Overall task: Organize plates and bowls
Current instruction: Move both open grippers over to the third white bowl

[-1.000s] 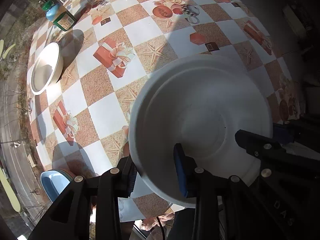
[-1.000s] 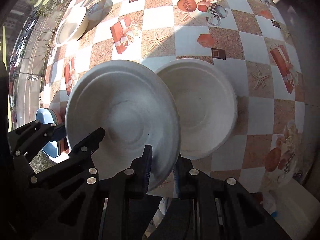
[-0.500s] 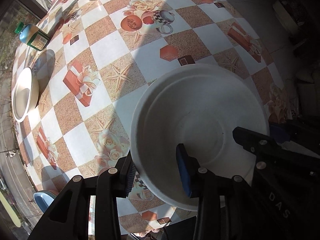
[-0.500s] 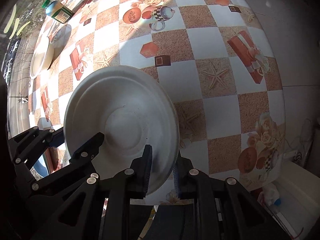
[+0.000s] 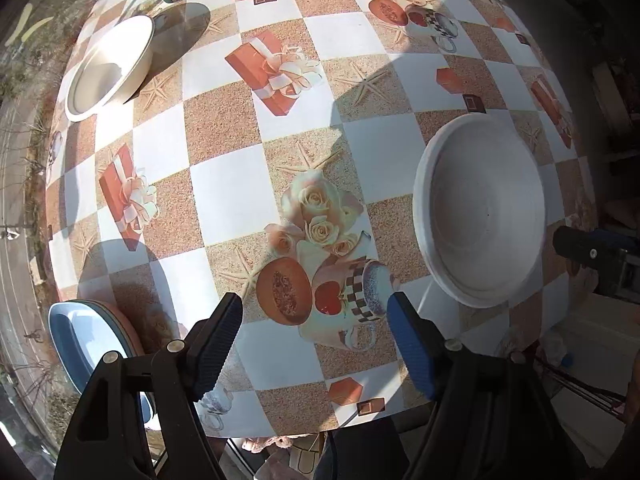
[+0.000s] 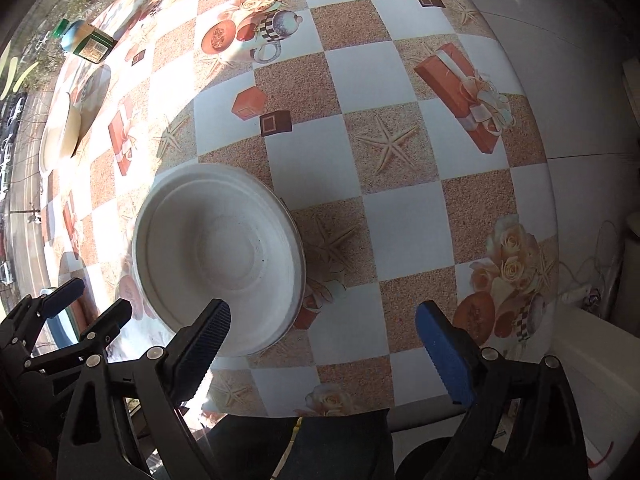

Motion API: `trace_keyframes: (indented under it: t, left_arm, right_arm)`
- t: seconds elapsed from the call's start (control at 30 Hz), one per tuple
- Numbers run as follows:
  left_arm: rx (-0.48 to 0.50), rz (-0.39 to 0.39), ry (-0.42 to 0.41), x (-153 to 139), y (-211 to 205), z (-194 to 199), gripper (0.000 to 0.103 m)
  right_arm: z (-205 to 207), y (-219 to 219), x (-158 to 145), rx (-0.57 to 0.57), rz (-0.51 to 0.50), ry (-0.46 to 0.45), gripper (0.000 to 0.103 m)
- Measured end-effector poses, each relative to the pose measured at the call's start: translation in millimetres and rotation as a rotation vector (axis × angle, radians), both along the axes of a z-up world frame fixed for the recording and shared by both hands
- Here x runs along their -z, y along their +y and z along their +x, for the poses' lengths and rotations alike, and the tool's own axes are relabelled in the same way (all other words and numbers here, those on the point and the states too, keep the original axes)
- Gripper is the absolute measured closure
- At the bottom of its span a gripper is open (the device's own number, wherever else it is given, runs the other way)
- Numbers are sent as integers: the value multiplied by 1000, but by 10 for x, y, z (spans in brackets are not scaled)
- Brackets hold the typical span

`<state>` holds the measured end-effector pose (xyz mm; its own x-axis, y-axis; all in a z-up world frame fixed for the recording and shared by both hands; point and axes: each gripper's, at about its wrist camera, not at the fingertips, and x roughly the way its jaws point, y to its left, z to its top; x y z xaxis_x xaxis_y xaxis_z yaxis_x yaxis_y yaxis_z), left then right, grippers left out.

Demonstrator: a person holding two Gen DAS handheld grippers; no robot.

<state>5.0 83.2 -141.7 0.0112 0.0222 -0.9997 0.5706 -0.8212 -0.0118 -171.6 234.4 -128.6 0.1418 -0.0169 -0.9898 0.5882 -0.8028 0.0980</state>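
Released white bowls (image 6: 218,258), lower one hidden

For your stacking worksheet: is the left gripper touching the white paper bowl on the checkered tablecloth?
Apart. The left wrist view shows the left gripper with jaws wide open over bare checkered tablecloth, while the white paper bowl sits off to its right.

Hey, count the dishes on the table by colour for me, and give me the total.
White dishes: 2, nested together
Cream bowl: 1
Blue plate: 1
Pinkish dish under the blue plate: 1
Total: 5
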Motion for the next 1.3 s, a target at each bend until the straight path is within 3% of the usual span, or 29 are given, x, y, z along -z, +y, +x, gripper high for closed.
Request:
trace_keyframes:
  t: [0.27,0.8,1.03,1.3]
  left_arm:
    - [-63,-6,54,-126,-178,353,25]
    - [-259,-65,230,-791,-782,716,25]
    - [-362,-62,166,-650,-1139,748,25]
    - [-496,-120,109,-559,-1783,721,25]
  right_arm:
    - [164,-71,-147,-1,-15,19,8]
    - [780,-1189,-692,-197,-128,86,8]
    - [806,-1625,-742,-256,-149,95,8]
    - [684,-1992,-415,-316,-85,38,8]
